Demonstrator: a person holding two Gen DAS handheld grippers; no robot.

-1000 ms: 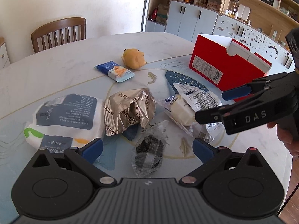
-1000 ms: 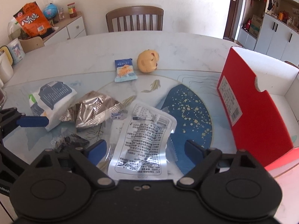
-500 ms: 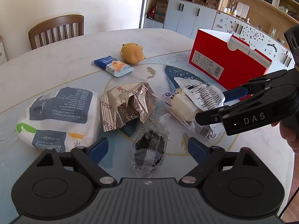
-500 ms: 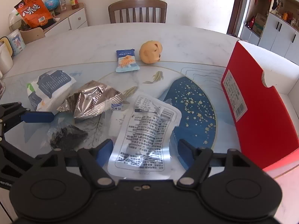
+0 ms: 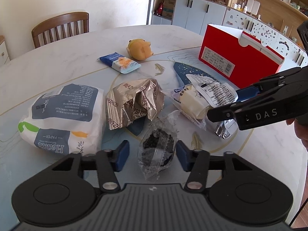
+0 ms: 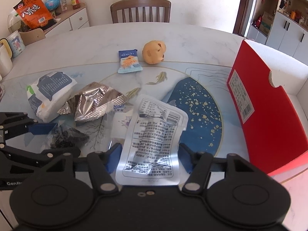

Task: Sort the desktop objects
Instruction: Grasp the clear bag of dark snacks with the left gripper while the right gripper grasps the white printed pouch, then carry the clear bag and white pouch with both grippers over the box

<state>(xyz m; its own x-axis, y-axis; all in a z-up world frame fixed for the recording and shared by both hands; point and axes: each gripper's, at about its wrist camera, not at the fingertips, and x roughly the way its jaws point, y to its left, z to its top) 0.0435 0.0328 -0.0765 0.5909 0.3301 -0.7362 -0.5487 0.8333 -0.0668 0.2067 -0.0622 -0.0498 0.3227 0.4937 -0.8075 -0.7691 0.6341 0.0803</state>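
A clear packet of dark snack [image 5: 156, 146] lies on the table between the jaws of my left gripper [image 5: 152, 156]. Those jaws are closing; the right pad meets the wrapper, the left pad stands a little off it. My right gripper [image 6: 150, 156] is closing on a white printed pouch [image 6: 154, 134], and its pads touch both side edges. The pouch rests partly on a clear bread pack [image 5: 190, 102]. In the left wrist view the right gripper [image 5: 229, 104] reaches in from the right over that pouch [image 5: 211, 88].
A crumpled silver foil bag [image 5: 134, 104] and a white tissue pack [image 5: 61, 115] lie to the left. Farther back are a blue biscuit packet [image 5: 119, 62] and a yellow toy [image 5: 139, 49]. An open red box [image 5: 236, 57] stands at the right. A wooden chair [image 5: 59, 27] is behind the table.
Both grippers' jaws have narrowed. The left pads have come in towards the dark snack packet, the right pads onto the white pouch's edges. Neither hand has shifted much.
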